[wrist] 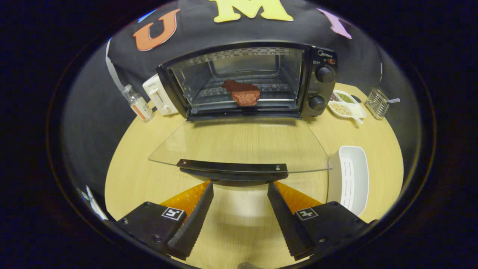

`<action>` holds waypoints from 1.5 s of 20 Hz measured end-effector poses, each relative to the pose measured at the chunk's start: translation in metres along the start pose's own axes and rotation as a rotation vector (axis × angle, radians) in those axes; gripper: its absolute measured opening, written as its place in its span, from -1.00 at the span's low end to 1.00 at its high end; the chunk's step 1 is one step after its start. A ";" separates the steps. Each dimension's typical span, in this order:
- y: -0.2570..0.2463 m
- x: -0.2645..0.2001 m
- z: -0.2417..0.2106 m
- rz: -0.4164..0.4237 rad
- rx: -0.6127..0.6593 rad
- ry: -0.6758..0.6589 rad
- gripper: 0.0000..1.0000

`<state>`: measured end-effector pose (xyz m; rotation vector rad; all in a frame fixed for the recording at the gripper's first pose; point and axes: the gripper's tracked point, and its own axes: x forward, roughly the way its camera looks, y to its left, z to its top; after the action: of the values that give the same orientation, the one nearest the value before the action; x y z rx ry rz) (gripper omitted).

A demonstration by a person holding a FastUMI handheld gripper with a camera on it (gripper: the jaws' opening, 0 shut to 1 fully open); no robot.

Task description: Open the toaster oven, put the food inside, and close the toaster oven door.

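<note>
The reddish slab of meat (242, 93) is seen on the black toaster oven's (246, 80) rack; the glass door's dark handle (233, 170), lying crosswise, sits just ahead of the spread, empty claw (240, 186), apparently untouched.

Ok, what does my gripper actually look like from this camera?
The gripper has two wedge-shaped jaws that taper towards the tips, with saw-toothed ridges along their inner faces. Each sits on a blocky mount with small screws and a square black-and-white marker tag on top. The jaws stand open, tips just short of the open oven door's handle.
</note>
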<state>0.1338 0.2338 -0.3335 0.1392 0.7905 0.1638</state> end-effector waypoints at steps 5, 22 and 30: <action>0.006 -0.019 0.039 0.005 -0.031 -0.077 0.87; 0.004 -0.047 0.153 -0.021 -0.098 -0.303 0.87; -0.032 -0.095 0.148 -0.051 -0.081 -0.342 0.87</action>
<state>0.1770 0.1748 -0.1707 0.0681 0.4452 0.1194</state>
